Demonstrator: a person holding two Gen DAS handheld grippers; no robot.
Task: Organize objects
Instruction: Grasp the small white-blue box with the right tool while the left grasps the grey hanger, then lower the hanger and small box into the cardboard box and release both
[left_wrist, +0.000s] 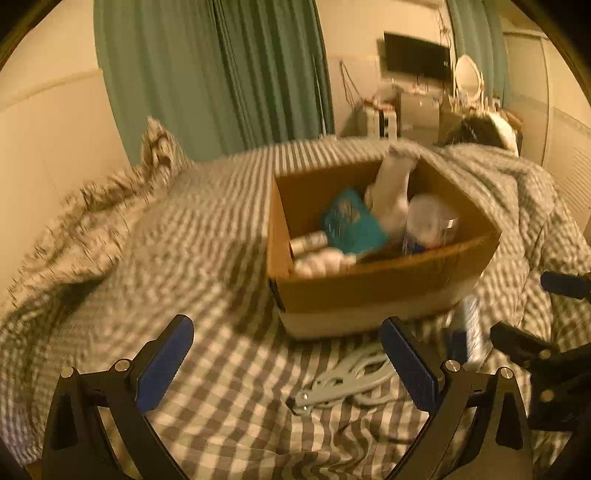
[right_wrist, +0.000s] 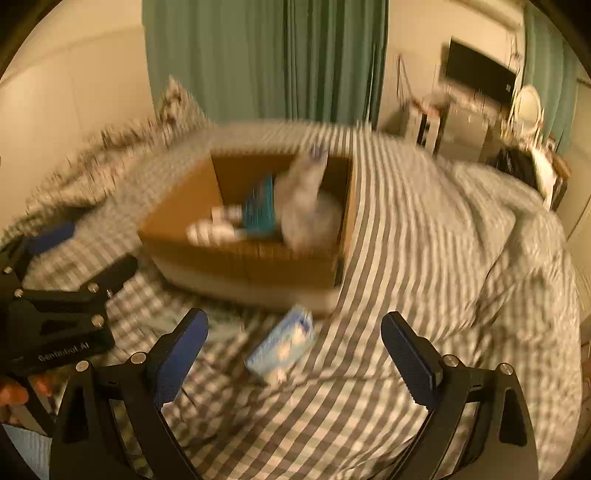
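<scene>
Both grippers hang released over the bed: left gripper (left_wrist: 288, 360) spread wide above a white coiled cable (left_wrist: 351, 380), right gripper (right_wrist: 295, 350) spread around a blue-and-white packet (right_wrist: 282, 345), touching neither. Just beyond them stands the open cardboard box (left_wrist: 369, 291), already filled with a teal packet (left_wrist: 351, 221) and blurred items, on the checked bedcover (left_wrist: 221, 387).

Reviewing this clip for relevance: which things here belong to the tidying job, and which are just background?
Part of the job:
- cardboard box, already holding items
- white cable on the bedspread, before the left gripper
- blue-and-white packet, before the right gripper

Just lying about:
- checked bedspread
- green curtain
- dark screen
- cluttered desk
</scene>
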